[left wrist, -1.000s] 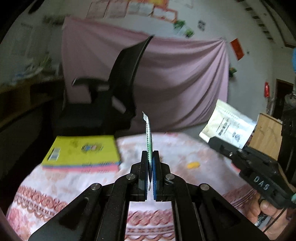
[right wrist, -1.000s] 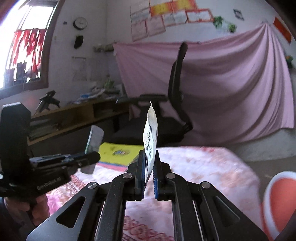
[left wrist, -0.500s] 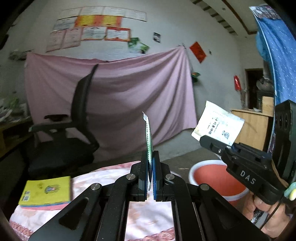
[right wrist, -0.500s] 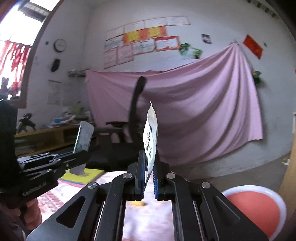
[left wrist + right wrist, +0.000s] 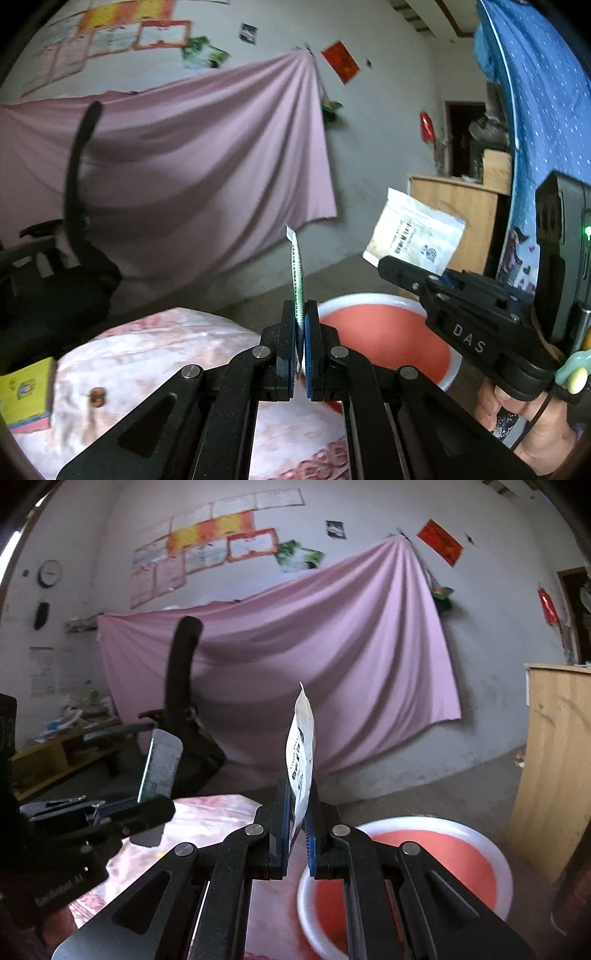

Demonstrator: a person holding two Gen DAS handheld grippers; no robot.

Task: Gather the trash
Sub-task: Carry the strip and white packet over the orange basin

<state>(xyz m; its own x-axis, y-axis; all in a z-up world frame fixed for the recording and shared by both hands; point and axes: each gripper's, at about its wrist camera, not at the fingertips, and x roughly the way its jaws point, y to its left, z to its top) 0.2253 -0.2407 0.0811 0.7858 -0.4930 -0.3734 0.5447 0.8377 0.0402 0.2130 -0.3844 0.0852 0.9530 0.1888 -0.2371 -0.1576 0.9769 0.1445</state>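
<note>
Left wrist view: left gripper (image 5: 300, 314) fingers clamped on a thin wrapper (image 5: 296, 269), above the tabletop (image 5: 155, 350) edge; red basin (image 5: 384, 339) just beyond.

Right wrist view: right gripper (image 5: 298, 812) clamped on a white packet (image 5: 303, 753), basin (image 5: 436, 853) below-right. Only the left view shows the packet's printed face. Released early, the light wrappers may flutter past the basin.

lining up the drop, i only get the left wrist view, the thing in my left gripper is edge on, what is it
Observer: From the right wrist, the left gripper pinches a flat silvery wrapper with a green edge, upright.
Operator: and the red plastic basin
Observer: The round white-rimmed red plastic basin lies below the right gripper, toward its right.
Operator: right grip ok
Observer: Its pads are shut on the white printed packet at its lower end.
</note>
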